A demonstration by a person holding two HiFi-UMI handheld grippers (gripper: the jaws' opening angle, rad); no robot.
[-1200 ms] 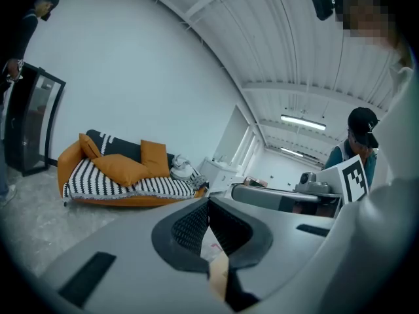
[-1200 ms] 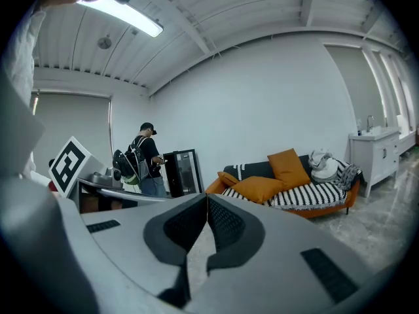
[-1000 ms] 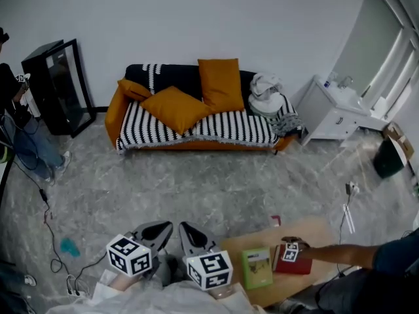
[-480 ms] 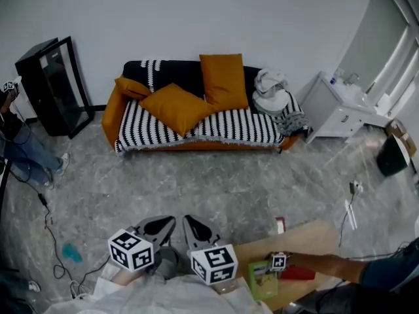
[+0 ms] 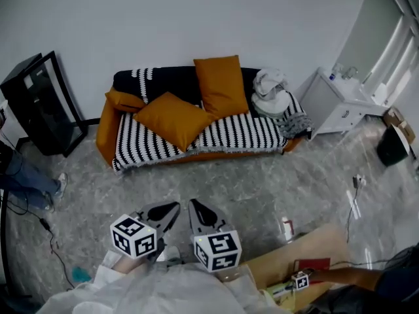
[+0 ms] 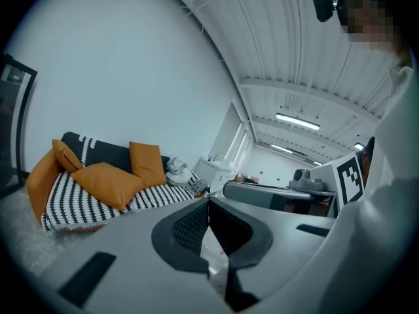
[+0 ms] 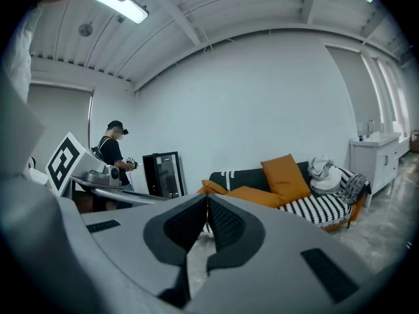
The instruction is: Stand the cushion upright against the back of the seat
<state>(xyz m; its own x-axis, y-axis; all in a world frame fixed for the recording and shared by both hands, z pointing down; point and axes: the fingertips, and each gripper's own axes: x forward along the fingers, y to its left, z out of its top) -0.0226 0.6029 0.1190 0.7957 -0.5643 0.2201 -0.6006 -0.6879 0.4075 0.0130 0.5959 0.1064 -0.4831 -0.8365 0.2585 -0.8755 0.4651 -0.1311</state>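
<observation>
The left gripper (image 5: 171, 209) and the right gripper (image 5: 196, 207) hang side by side above the floor, well apart from the sofa (image 5: 243, 133). Each has its jaws pressed together on nothing. The orange cushion (image 5: 171, 118) lies slanted on the striped seat, left of a second cushion (image 5: 221, 86) standing against the backrest.

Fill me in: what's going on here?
A person holds a gripper in each hand, low in the head view. The left gripper and the right gripper are both shut and empty, aimed toward the sofa but well short of it. On the seat, one orange cushion lies tilted, not upright; another cushion already stands against the back. Neither gripper is near them.
</observation>
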